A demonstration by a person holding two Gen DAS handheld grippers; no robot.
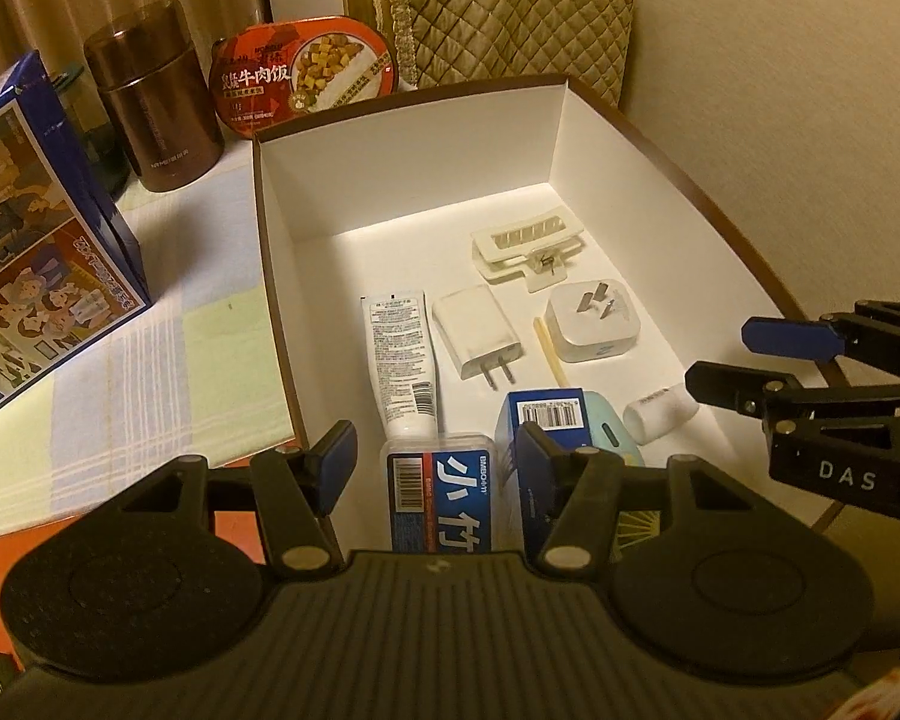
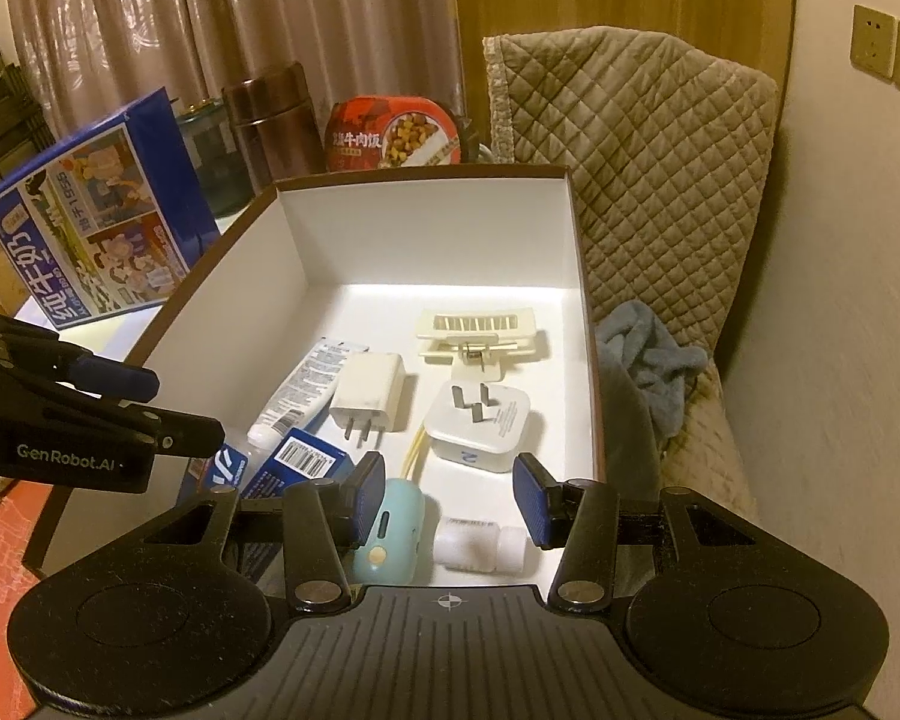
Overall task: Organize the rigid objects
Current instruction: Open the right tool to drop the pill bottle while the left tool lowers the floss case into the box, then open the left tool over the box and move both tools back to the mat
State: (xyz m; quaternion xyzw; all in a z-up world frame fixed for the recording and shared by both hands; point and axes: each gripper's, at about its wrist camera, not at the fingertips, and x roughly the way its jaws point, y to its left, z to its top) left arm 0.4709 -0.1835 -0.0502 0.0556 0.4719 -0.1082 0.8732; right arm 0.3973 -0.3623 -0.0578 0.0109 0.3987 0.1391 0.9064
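**Small hard things in a white box, both grippers empty above it**

The box (image 2: 438,228) sits on the bench with its contents laid flat on the floor of it: a toothpaste tube (image 1: 399,360), a flat white charger (image 1: 480,333) with two prongs, a rounded square plug (image 1: 594,321) lying prongs up, a cream clip (image 1: 528,249) towards the far wall, a thin yellow stick (image 1: 551,351), a small white bottle (image 2: 480,543) on its side, a pale blue oval gadget (image 2: 390,531), a blue carton (image 1: 546,414) and a plastic case (image 1: 441,498) with a blue label.

All look light. The charger and plug are stiff, smooth shells, probably slippery, so the flat sides are the place to pinch, clear of the prongs. The bottle would likely roll (take it across the barrel). The tube is the one soft piece and will give under pressure. The clip looks thin-ribbed and perhaps brittle.

The left gripper (image 1: 435,468) hangs over the case and carton, fingers apart and touching nothing. The right gripper (image 2: 450,507) hovers over the gadget and bottle, fingers likewise parted and empty.

The bench wears a pale checked cloth (image 1: 150,360). On it, beyond the box, stand a blue milk carton (image 2: 108,222), a brown flask (image 1: 156,102) and a red meal tub (image 1: 303,75). A quilted chair (image 2: 630,168) stands at the far right, curtains (image 2: 150,30) behind.
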